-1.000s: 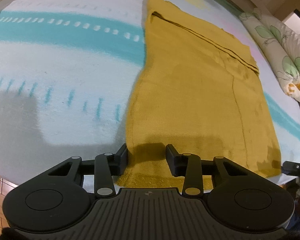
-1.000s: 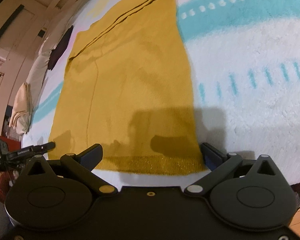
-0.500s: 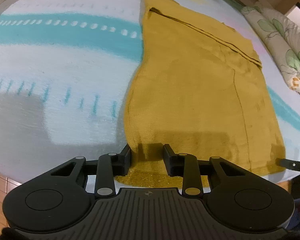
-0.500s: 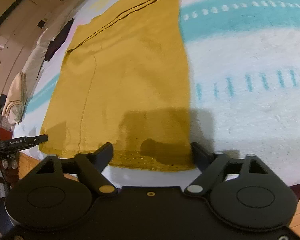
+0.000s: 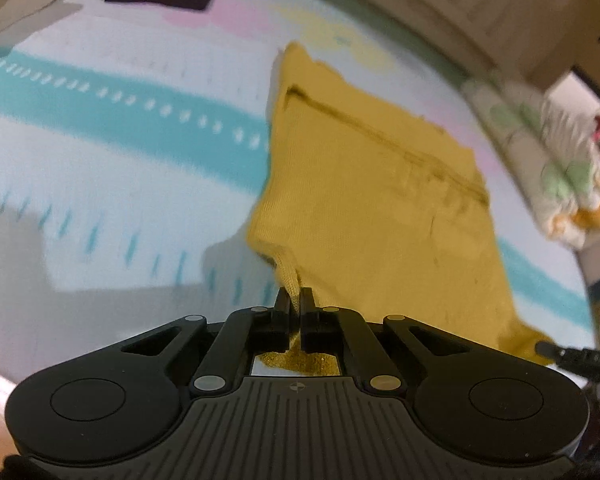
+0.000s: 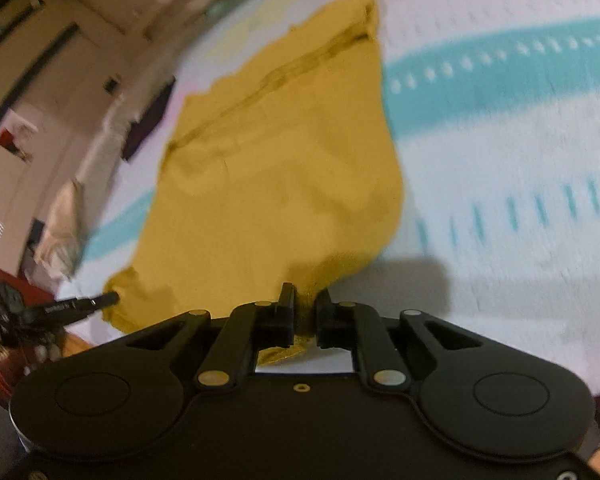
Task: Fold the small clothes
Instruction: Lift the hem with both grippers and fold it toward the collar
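Hand-held grippers, left (image 5: 296,300) and right (image 6: 305,300), clamping yellow garment (image 5: 380,200) hem

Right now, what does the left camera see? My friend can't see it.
The left tool pinches the near corner of a yellow sweater, lifting it off a white and teal blanket.

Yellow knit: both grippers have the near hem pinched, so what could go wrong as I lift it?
The left gripper holds only a thin bunch of the yellow knit, so the hem could slip out. The right gripper looks less tightly closed on its corner. Uneven lifting may drag the far edge across the blanket and skew the fold.
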The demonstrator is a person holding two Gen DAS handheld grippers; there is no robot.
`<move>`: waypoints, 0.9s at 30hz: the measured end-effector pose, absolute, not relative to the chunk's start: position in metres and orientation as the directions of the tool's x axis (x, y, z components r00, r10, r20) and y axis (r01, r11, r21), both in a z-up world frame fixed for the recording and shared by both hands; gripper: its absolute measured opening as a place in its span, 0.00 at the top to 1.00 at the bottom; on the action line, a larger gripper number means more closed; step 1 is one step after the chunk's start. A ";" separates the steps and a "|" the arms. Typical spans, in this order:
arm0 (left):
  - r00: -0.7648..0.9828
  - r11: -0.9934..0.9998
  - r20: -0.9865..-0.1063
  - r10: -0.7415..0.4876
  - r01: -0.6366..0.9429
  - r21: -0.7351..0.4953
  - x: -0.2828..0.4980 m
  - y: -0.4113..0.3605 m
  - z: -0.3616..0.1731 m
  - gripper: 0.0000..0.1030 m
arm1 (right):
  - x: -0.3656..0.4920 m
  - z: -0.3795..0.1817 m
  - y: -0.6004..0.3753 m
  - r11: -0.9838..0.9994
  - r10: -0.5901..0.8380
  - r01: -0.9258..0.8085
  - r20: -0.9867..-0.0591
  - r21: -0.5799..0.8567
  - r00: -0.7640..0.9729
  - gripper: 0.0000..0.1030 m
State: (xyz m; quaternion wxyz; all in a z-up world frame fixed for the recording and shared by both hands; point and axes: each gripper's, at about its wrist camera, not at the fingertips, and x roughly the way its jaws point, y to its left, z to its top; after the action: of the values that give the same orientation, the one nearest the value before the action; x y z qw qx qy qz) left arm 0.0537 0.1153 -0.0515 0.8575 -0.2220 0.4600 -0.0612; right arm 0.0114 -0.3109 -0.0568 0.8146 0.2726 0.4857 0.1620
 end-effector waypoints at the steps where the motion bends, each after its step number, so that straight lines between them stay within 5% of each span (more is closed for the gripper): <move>1: 0.583 0.888 -0.751 -0.310 -0.105 -0.448 0.055 0.116 -0.049 0.97 | 0.012 -0.054 -0.313 0.793 0.530 0.001 -0.689 0.610 0.494 0.82; 27: 0.732 0.833 -0.612 -0.301 -0.111 -0.541 0.191 0.132 0.022 0.97 | 0.141 0.014 -0.322 0.771 0.432 0.026 -0.552 0.637 0.713 0.82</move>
State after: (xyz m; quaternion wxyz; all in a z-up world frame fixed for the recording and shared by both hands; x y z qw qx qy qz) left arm 0.1908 0.1317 0.0220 0.8862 -0.2836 0.3624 -0.0536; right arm 0.1414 -0.3219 0.0137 0.8693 0.3178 0.3602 0.1168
